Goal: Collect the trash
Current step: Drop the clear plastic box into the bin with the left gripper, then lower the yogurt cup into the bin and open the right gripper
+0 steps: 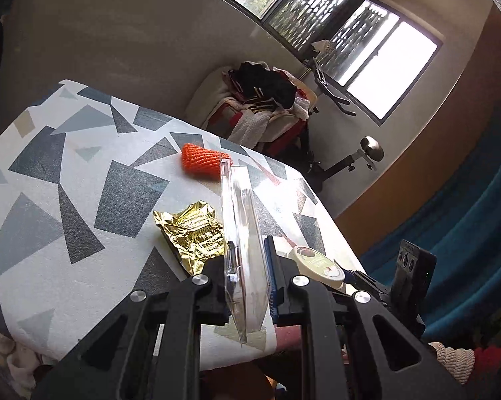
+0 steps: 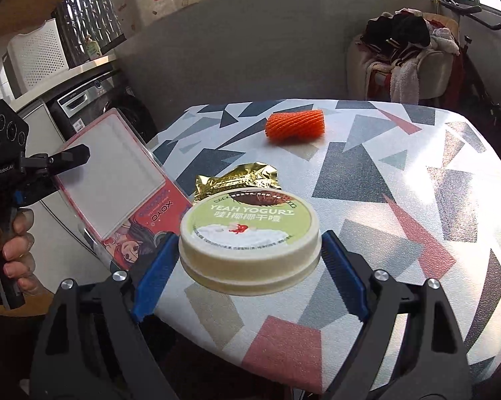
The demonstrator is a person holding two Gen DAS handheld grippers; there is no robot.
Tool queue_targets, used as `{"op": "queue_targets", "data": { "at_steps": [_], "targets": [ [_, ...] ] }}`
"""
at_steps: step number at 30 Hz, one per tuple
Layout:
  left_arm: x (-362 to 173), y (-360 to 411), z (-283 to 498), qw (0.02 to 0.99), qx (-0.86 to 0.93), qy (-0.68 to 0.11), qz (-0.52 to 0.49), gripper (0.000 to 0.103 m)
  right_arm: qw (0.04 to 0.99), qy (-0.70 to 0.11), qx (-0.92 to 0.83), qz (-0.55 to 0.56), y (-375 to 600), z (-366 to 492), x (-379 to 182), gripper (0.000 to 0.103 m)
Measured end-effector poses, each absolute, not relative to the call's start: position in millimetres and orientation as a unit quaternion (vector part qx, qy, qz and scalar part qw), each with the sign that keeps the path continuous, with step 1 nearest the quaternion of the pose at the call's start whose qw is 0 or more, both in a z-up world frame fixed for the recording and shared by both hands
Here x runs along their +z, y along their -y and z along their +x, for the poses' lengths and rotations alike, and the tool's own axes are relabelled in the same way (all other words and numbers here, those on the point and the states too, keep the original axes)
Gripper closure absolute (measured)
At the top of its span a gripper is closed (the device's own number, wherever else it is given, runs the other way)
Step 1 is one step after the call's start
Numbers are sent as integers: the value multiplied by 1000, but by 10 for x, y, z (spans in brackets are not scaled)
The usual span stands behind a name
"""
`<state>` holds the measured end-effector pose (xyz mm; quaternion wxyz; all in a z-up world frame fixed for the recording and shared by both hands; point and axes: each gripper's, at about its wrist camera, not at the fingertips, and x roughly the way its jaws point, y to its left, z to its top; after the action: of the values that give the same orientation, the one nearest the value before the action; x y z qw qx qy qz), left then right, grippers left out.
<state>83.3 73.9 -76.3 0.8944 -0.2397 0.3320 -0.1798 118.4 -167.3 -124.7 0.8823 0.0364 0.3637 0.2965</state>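
Note:
My left gripper [image 1: 250, 266] is shut on a flat clear plastic package [image 1: 242, 233], which I see edge-on and upright. The right wrist view shows that package [image 2: 117, 180] with its pink printed card, held off the table's left edge by the left gripper [image 2: 68, 160] in a person's hand [image 2: 13, 250]. My right gripper [image 2: 250, 260] is shut on a round cream yogurt tub [image 2: 250, 220] with a green lid, its blue pads [image 2: 157, 273] against the sides; the tub [image 1: 317, 263] hangs above the table. A crumpled gold wrapper [image 2: 240, 180] [image 1: 193, 233] and an orange foam net [image 2: 295, 126] [image 1: 200, 160] lie on the table.
The table [image 2: 417, 200] has a white cloth with grey and red shapes. Behind it stand a chair piled with clothes [image 2: 407, 56] and an exercise bike [image 1: 344, 163]. A washing machine [image 2: 90, 100] and a white perforated unit [image 2: 33, 56] are at the left.

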Motion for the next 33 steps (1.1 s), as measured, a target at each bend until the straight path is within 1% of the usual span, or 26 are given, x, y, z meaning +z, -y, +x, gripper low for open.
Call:
{"op": "queue_targets", "data": {
  "at_steps": [6, 15, 22, 27, 28, 29, 30, 31, 32, 33],
  "targets": [
    [-982, -569, 410, 887, -185, -352, -233, 87, 884, -359, 296, 42, 1804, 877, -1235, 18],
    [-1194, -179, -112, 884, -214, -373, -185, 87, 883, -363, 294, 46, 1934, 608, -1307, 18],
    [-1362, -11, -268, 877, -220, -395, -162, 87, 883, -362, 296, 40, 1953, 543, -1305, 18],
    [-1489, -35, -227, 870, -212, -412, -169, 87, 883, -362, 295, 42, 1971, 491, -1311, 18],
    [-1506, -38, -230, 870, -209, -413, -170, 79, 883, -362, 295, 42, 1975, 481, -1317, 18],
    [-1518, -37, -236, 869, -208, -414, -172, 64, 883, -363, 295, 42, 1978, 469, -1324, 18],
    [-1515, -44, -230, 870, -206, -413, -175, 56, 883, -364, 294, 42, 1976, 458, -1331, 18],
    [-1508, -55, -240, 872, -203, -409, -177, 46, 883, -365, 294, 41, 1980, 446, -1336, 18],
    [-1488, -65, -250, 875, -198, -404, -177, 41, 882, -366, 293, 40, 1981, 434, -1346, 18],
    [-1471, -77, -254, 878, -192, -401, -175, 38, 882, -366, 293, 39, 1981, 421, -1355, 18]
  ]
}}
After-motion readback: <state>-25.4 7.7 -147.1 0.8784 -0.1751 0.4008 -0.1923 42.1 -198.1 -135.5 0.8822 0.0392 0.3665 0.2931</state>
